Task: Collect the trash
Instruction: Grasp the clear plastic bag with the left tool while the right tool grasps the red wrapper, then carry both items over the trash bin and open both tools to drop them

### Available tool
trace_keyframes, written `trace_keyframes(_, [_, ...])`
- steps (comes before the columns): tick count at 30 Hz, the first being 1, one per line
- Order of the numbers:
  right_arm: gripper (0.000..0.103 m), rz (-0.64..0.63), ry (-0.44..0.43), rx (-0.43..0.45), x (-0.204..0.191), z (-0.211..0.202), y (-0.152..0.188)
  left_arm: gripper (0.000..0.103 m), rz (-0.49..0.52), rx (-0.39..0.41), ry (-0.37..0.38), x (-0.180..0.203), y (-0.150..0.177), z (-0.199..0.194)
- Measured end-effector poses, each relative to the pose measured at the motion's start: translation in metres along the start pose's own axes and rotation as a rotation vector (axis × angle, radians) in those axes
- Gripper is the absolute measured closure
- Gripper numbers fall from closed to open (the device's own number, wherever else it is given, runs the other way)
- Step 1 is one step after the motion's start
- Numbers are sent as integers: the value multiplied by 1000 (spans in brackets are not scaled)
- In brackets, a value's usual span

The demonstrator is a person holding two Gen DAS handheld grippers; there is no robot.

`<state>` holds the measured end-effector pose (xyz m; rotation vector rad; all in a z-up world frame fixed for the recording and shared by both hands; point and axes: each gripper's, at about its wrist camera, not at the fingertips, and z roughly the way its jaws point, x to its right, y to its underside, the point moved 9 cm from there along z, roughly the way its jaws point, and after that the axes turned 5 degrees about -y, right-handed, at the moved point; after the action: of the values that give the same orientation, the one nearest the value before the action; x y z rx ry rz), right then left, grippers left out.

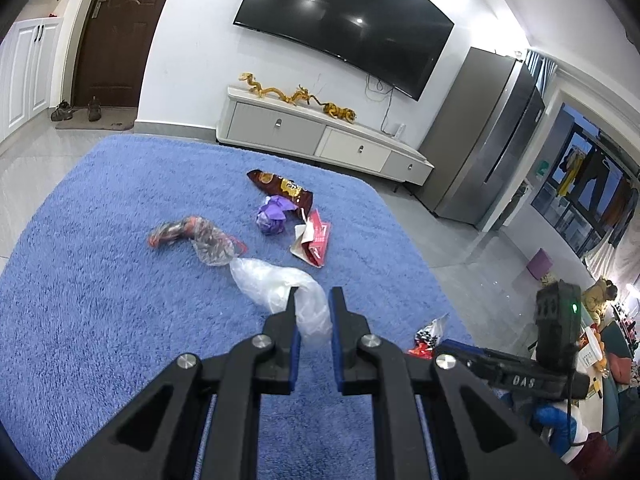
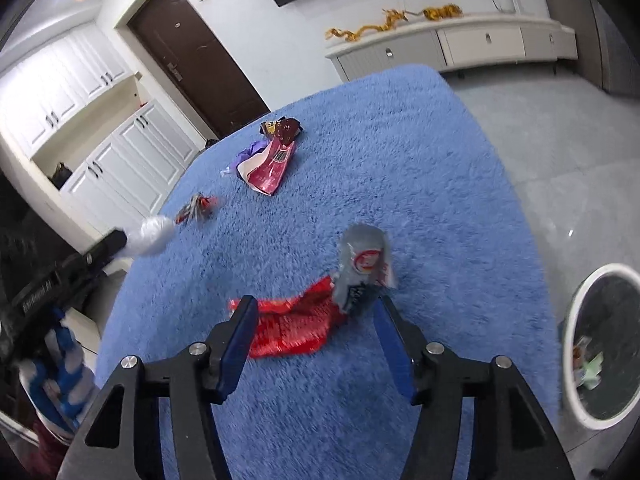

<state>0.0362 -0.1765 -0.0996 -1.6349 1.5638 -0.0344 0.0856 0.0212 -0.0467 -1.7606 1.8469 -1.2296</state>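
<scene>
Left claw (image 1: pixel 314 300): jaws close together, pinched on a clear plastic bag (image 1: pixel 276 286) that trails from between the pads out onto the blue rug (image 1: pixel 100 300); seen from the right wrist view, the same claw (image 2: pixel 120 240) comes in from the left edge with the crumpled bag (image 2: pixel 154 234) at its tip
Right claw (image 2: pixel 316 312): jaws stand apart, about halfway, gripping nothing; red wrapper (image 2: pixel 292 326) lies on the rug between the blue pads, with a grey foil packet (image 2: pixel 362 270) rising at its far end near the right finger; whether either pad touches them I cannot tell, the picture being blurred
Trash farther out on the rug: dark brown snack bag (image 1: pixel 282 190); purple crumpled wrapper (image 1: pixel 272 218) just in front of it; pink and white torn packet (image 1: pixel 314 240) just beside the purple one; patterned red and grey plastic sleeve (image 1: pixel 196 238) to the left, touching the far end of the clear bag
Bin: white-rimmed round waste bin (image 2: pixel 580 308) on the tiled floor (image 2: pixel 540 160) off the rug's right edge, some scraps visible inside
Room: wall-mounted television (image 1: pixel 348 28); low white cabinet (image 1: pixel 316 136) beneath it; brown door (image 1: pixel 120 32)
</scene>
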Motion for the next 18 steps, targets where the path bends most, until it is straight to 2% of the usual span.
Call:
trace_keyframes(3, [45,20,18,-8,-1,10,-7,91,-14,-5,-1,-9,0,3])
trace_keyframes(7, [45,-48,116,-36,-3,25,-9,91,-24,-7,-10,-18,1,6])
trace_keyframes(9, [52,-96,162,-34,-5,28,-7,91,-16,-6,-19,-20,2,7])
trace_keyframes(11, [76,-152,213,-35,-6,30,-5,91,-8,-6,-23,-20,3,7])
trace_keyframes(12, [80,-154,211,-33,-5,30,-4,91,-3,-6,-25,-20,4,7])
trace_keyframes(18, [81,-132,158,-11,-1,21,-2,91,3,-6,-27,-16,6,3])
